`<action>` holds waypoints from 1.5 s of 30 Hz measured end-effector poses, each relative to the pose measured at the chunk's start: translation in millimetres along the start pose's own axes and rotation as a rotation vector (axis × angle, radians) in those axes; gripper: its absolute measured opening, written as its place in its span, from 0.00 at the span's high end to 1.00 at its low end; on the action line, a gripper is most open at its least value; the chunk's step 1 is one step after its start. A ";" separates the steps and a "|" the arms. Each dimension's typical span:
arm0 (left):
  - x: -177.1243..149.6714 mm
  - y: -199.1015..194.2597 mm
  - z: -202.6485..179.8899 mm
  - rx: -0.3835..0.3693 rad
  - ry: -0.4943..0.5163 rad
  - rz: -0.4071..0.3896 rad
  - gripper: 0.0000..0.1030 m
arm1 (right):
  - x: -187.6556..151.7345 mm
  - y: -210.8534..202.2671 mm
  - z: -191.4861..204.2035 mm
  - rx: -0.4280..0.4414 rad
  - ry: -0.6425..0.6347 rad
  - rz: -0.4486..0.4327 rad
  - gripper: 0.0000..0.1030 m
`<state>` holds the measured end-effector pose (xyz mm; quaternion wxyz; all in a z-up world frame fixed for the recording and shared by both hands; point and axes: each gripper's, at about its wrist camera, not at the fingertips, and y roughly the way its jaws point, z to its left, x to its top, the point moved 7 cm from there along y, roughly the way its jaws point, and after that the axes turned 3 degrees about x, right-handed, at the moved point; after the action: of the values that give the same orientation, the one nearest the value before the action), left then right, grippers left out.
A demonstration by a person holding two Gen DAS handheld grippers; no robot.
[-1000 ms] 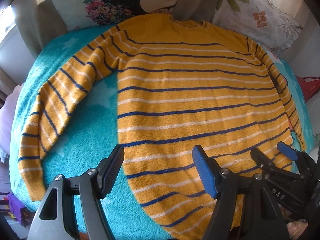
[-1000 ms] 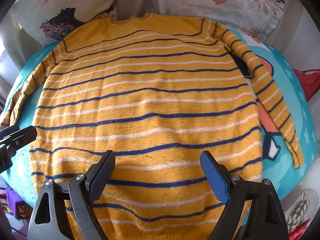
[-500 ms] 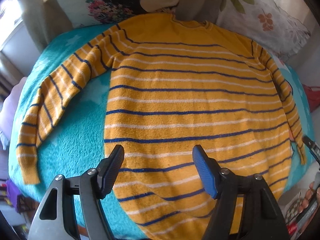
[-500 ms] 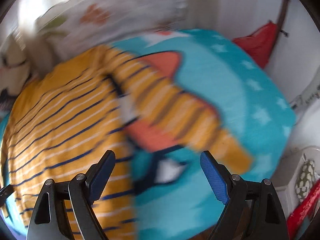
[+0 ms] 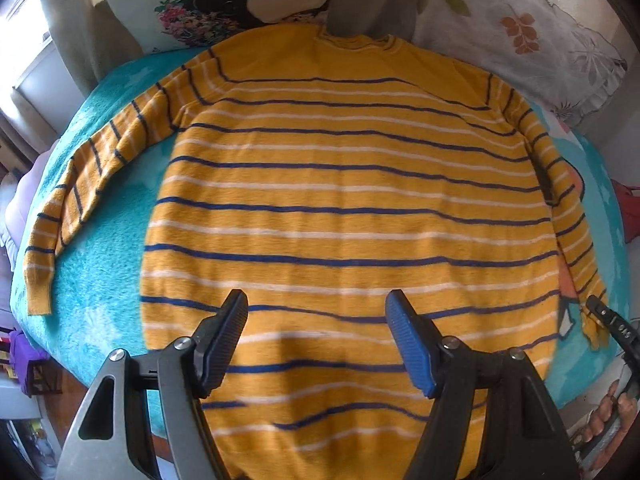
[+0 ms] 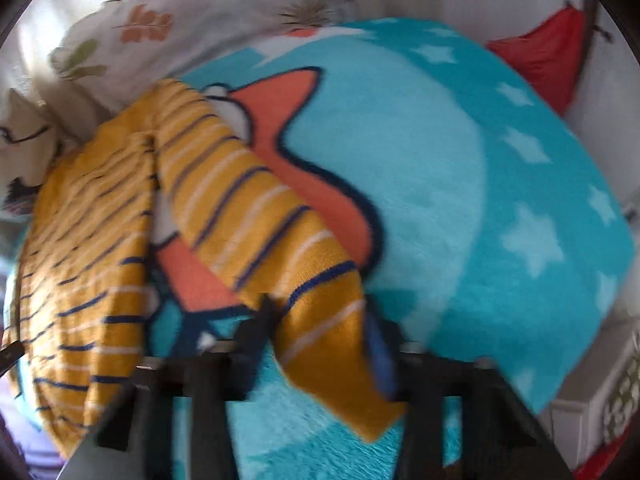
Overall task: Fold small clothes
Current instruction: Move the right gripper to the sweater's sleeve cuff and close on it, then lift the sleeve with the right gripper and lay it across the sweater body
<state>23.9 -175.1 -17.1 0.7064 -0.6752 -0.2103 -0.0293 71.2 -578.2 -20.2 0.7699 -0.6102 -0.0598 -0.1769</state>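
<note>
A yellow sweater (image 5: 340,200) with navy and white stripes lies flat, front up, on a teal blanket (image 5: 100,280), collar away from me. My left gripper (image 5: 316,340) is open and empty above the lower hem. In the right wrist view, my right gripper (image 6: 320,332) has its jaws on either side of the cuff of the sweater's right sleeve (image 6: 260,220), and the view is blurred. The right gripper also shows in the left wrist view (image 5: 612,324) beside that cuff.
Patterned pillows (image 5: 520,20) lie behind the collar. A red bag (image 6: 552,56) sits at the far right beside the blanket. A white basket (image 6: 624,392) stands at the lower right. The blanket (image 6: 500,200) has an orange fox print.
My right gripper swung from above the sweater's body to the right sleeve and closed in around its cuff. My left gripper drifted right, from the left hem edge to the hem's middle.
</note>
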 end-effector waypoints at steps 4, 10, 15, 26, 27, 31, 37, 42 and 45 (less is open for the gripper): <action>1.3 -3.0 -5.6 0.002 -0.043 -0.010 0.32 | 44.0 -25.6 -37.5 -0.059 -0.002 -0.076 0.85; 0.7 -5.8 8.1 0.034 -0.141 -0.019 0.32 | 127.6 -52.8 -122.4 -0.316 0.014 -0.207 0.73; -11.9 -7.2 10.9 0.063 -0.162 0.001 0.32 | 162.4 -59.9 -160.7 -0.429 0.051 -0.245 0.48; -29.3 -5.2 9.6 0.108 -0.156 0.041 0.32 | 93.0 -15.2 -178.0 0.088 0.443 -0.143 0.40; -30.8 -4.6 8.7 0.112 -0.151 0.048 0.32 | 94.3 -9.2 -181.3 0.108 0.470 -0.142 0.40; -37.4 -2.7 2.5 0.115 -0.133 0.067 0.32 | 120.4 8.0 -192.0 0.154 0.545 -0.173 0.40; -41.9 -7.3 1.7 0.116 -0.140 0.064 0.32 | 158.5 25.2 -200.4 0.117 0.542 -0.144 0.90; -40.9 -10.2 1.0 0.123 -0.142 0.056 0.32 | 205.1 -58.5 -159.6 0.350 0.372 -0.341 0.91; -40.6 -8.8 -1.1 0.118 -0.139 0.060 0.32 | 211.0 -91.8 -150.9 0.415 0.315 -0.403 0.90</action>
<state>-15.6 -186.8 -22.5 0.7291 -0.6388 -0.2400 0.0514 217.0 -783.0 91.6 0.8271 -0.3814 -0.0942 -0.4020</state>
